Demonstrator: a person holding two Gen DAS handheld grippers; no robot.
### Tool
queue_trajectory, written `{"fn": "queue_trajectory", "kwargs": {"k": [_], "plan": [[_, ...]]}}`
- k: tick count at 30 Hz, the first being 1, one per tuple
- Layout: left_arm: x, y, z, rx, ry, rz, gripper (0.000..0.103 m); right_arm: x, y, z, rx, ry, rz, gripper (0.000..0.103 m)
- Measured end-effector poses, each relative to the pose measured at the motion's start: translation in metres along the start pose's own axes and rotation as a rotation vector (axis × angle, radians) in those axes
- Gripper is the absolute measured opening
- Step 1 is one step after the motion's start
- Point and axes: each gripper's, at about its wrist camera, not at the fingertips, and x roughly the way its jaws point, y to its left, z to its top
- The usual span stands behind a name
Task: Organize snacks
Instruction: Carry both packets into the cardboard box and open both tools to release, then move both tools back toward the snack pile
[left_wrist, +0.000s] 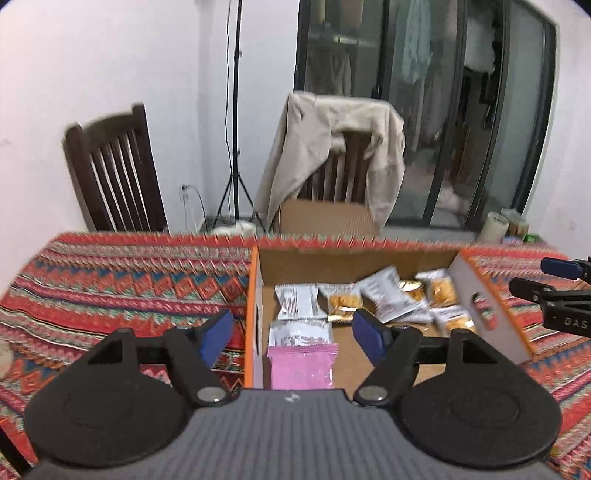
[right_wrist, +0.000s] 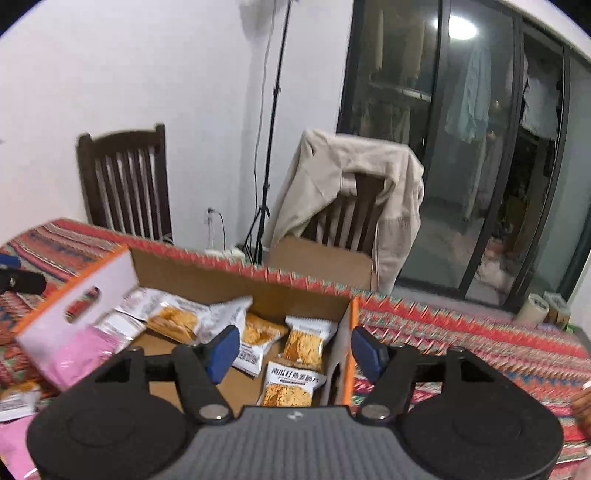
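An open cardboard box (left_wrist: 255, 295) with orange edges sits on the patterned tablecloth. Inside lie several white snack packets (left_wrist: 297, 301) showing orange crackers, and a pink packet (left_wrist: 301, 365) lies at the near left. My left gripper (left_wrist: 293, 332) hovers open above the box's left wall, holding nothing. My right gripper (right_wrist: 295, 349) stands open over the box's right wall (right_wrist: 343, 350), above a cracker packet (right_wrist: 291, 387), also empty. It shows at the right edge of the left wrist view too (left_wrist: 546, 280). Another white packet (right_wrist: 14, 400) lies outside the box at the left.
Two dark wooden chairs (left_wrist: 114, 173) stand behind the table, one draped with a beige jacket (left_wrist: 332, 147) and holding a cardboard box (left_wrist: 325, 218). A tripod (left_wrist: 234, 147) stands by the wall. Tape rolls (right_wrist: 532, 308) sit near the glass doors. A hand (right_wrist: 583, 402) shows at the right edge.
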Motion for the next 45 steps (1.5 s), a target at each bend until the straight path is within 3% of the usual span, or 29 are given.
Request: {"fn": "queue_trajectory", "kwargs": {"k": [9,13,18,24,29,31,37,45], "plan": [[-0.153,-0.012,-0.033,0.093,-0.187,-0.054,0.084,-0.156,-0.006,0.004,-0.031,-0.136,0.03,0.083],[-0.214,-0.017,-0.074,0.095,-0.286,-0.049,0.09,-0.214,-0.002,-0.021,-0.057,-0.176,0.036,0.088],[-0.258,-0.026,-0.135,0.105,-0.316,-0.045,0.097,-0.273,0.012,-0.075,-0.069,-0.188,0.05,0.09],[-0.276,-0.039,-0.212,0.094,-0.28,-0.015,0.101,-0.325,0.035,-0.154,-0.041,-0.187,0.047,0.095],[-0.271,-0.046,-0.273,0.054,-0.146,-0.044,0.101,-0.342,0.049,-0.219,0.018,-0.133,-0.003,0.095],[-0.265,-0.045,-0.288,0.063,-0.098,-0.016,0.101,-0.344,0.051,-0.246,0.057,-0.094,-0.008,0.095],[-0.259,-0.035,-0.304,0.041,-0.032,0.006,0.101,-0.341,0.054,-0.297,0.124,0.008,-0.015,0.095],[-0.243,-0.035,-0.294,0.017,-0.027,-0.012,0.101,-0.333,0.056,-0.3,0.13,0.009,-0.017,0.095]]}}
